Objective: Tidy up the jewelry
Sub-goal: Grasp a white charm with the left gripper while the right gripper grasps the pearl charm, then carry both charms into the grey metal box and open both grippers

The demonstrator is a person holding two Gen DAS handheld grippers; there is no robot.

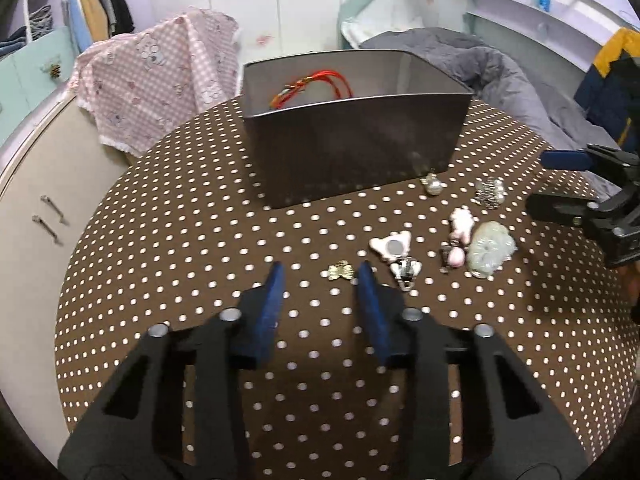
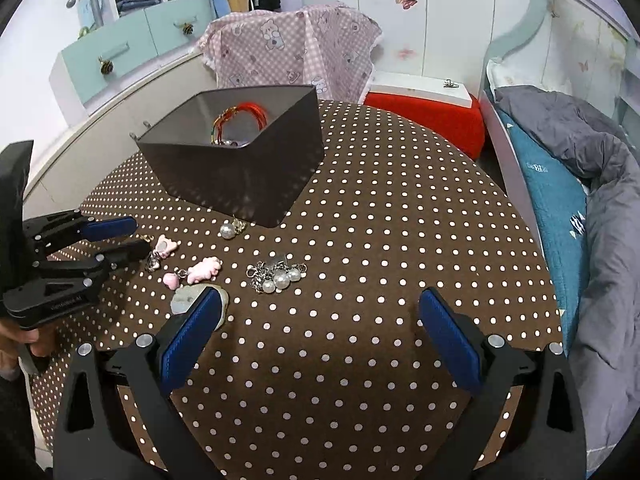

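Note:
My left gripper (image 1: 321, 269) is down at the brown dotted tablecloth (image 1: 192, 280), its blue fingers on either side of a small gold butterfly charm (image 1: 341, 271). There is a gap on the charm's left side, so the gripper counts as open. To its right lie a pink bear clip (image 1: 390, 246), a silver clip (image 1: 406, 272), a pink charm (image 2: 206, 270) and a pale green flower piece (image 2: 182, 300). My right gripper (image 2: 320, 300) stands wide open and holds nothing, just short of a pearl cluster (image 2: 278, 278). The grey box (image 2: 240, 176) behind holds red cord bracelets (image 2: 244, 120).
A single pearl charm (image 2: 228, 230) lies against the box's front corner. A pink chequered cloth (image 2: 296, 48) drapes a chair behind the table. A bed with a grey duvet (image 2: 600, 208) runs along the right, with a red stool (image 2: 424, 120) beside it. A cabinet (image 1: 48, 200) stands on the left.

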